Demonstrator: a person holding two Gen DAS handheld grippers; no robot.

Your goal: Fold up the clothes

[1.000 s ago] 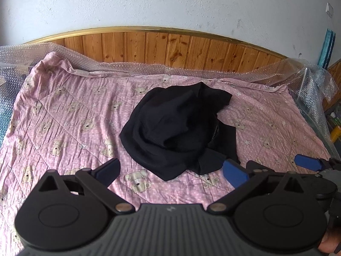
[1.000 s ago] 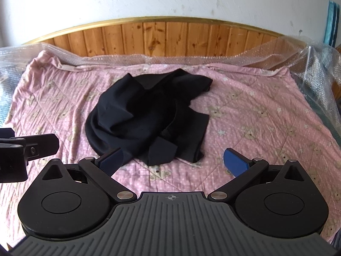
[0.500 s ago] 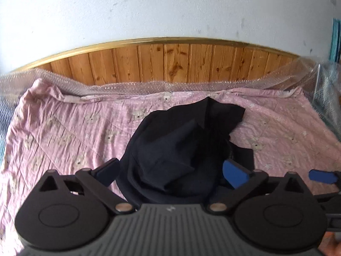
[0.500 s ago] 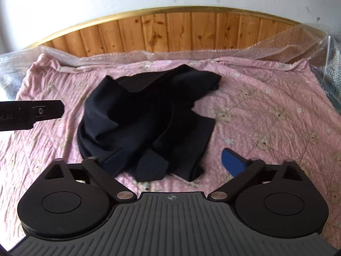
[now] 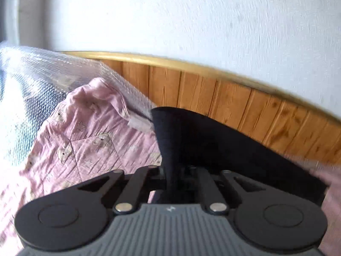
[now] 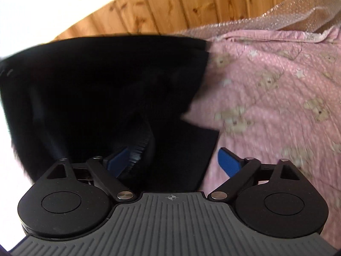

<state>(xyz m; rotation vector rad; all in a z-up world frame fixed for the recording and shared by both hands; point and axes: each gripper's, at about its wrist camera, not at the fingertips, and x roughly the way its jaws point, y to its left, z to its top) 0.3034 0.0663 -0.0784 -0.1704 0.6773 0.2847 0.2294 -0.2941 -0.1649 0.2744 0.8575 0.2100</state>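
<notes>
A bed (image 6: 277,81) with a pink bear-print quilt stands against a wood-panelled headboard (image 5: 245,104), bubble wrap (image 5: 32,79) along its edges. A black garment (image 6: 96,81) is lifted off the quilt, rumpled and hanging in loose folds. The left claw (image 5: 173,175) is clamped on one edge of it; the right claw (image 6: 173,157) is spread wide, with cloth draped between its fingers. This looks like the spreading-out step: next, the right claw needs to close on another edge.

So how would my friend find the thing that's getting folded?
Look at the bed with the wooden headboard and the pink teddy-bear quilt. The black garment hangs over it, pinched in the left gripper. It is the only plain dark cloth there.
</notes>
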